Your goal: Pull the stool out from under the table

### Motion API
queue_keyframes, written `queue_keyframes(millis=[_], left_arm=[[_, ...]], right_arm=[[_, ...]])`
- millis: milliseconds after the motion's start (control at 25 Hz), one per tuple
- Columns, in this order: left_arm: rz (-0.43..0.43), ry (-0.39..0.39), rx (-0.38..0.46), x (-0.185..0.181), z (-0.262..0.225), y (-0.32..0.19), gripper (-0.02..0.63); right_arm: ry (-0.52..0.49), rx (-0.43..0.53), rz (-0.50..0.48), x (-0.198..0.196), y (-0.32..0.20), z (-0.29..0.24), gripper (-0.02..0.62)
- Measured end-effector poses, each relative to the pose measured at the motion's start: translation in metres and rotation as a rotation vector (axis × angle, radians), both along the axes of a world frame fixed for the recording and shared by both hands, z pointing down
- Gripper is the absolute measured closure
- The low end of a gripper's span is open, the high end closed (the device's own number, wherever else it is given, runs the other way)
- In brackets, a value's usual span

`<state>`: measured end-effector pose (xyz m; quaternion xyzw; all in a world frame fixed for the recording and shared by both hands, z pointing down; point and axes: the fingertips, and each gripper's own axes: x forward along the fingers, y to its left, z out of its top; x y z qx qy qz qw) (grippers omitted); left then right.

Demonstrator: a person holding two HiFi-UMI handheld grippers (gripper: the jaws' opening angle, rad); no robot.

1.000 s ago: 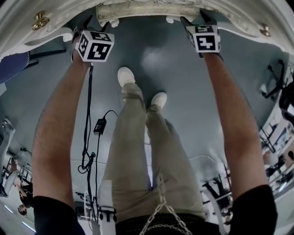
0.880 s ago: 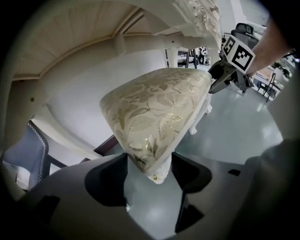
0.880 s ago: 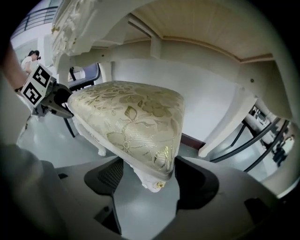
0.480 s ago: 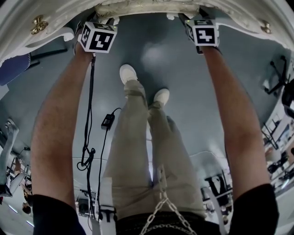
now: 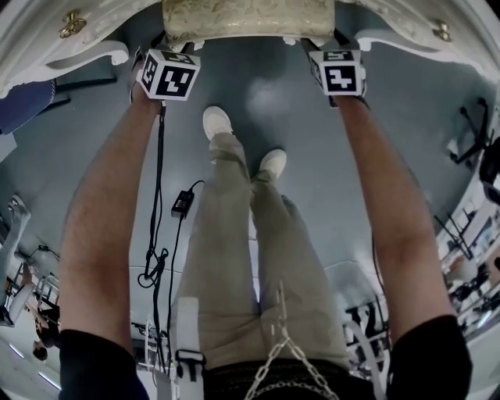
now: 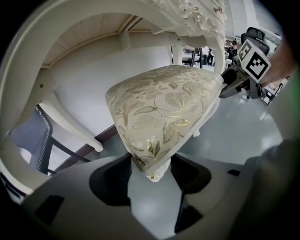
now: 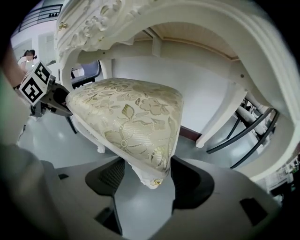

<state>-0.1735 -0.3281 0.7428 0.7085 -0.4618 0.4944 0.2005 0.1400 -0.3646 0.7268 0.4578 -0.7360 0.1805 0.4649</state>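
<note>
While the left gripper (image 6: 149, 171) and right gripper (image 7: 146, 176) each clamp a front corner of the cream, gold-flowered cushioned stool (image 6: 164, 108), it sits under the carved white wooden table (image 6: 93, 28); the pulling step seems in hand, calling for an even backward draw.

The place looks like an open lab or office workspace rather than a home. It has a glossy grey floor (image 5: 312, 109), wheeled office chairs (image 5: 469, 137) at its edge, and a power adapter (image 5: 182, 205) and loose cables (image 5: 158, 256) on the ground. The carved white table (image 5: 35, 47) and brocade stool (image 5: 248, 19) are the only household pieces.
</note>
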Motion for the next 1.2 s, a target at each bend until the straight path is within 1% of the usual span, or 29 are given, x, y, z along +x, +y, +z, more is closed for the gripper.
queue_keyframes(millis=[160,400,600,800,960,1200], left_arm=[[-0.011,-0.005,-0.013,0.003,0.001,0.034,0.342],[-0.064,-0.005,-0.027,0.010,-0.001,0.083,0.342],[-0.090,-0.008,-0.047,0.008,0.001,0.121,0.342],[-0.089,-0.016,-0.068,0.014,-0.001,0.156,0.344],[-0.097,-0.023,-0.089,0.015,0.001,0.177,0.345],[-0.128,-0.057,-0.116,0.011,0.003,0.208,0.351]], right_arm=[[-0.009,-0.015,-0.014,0.001,0.030,-0.001,0.285],[-0.003,-0.047,-0.060,0.007,0.065,-0.002,0.285],[-0.003,-0.073,-0.085,0.004,0.096,0.001,0.287],[0.003,-0.093,-0.120,0.010,0.122,0.000,0.290],[0.005,-0.116,-0.125,0.012,0.144,0.001,0.295],[-0.009,-0.177,-0.102,0.012,0.187,0.002,0.304]])
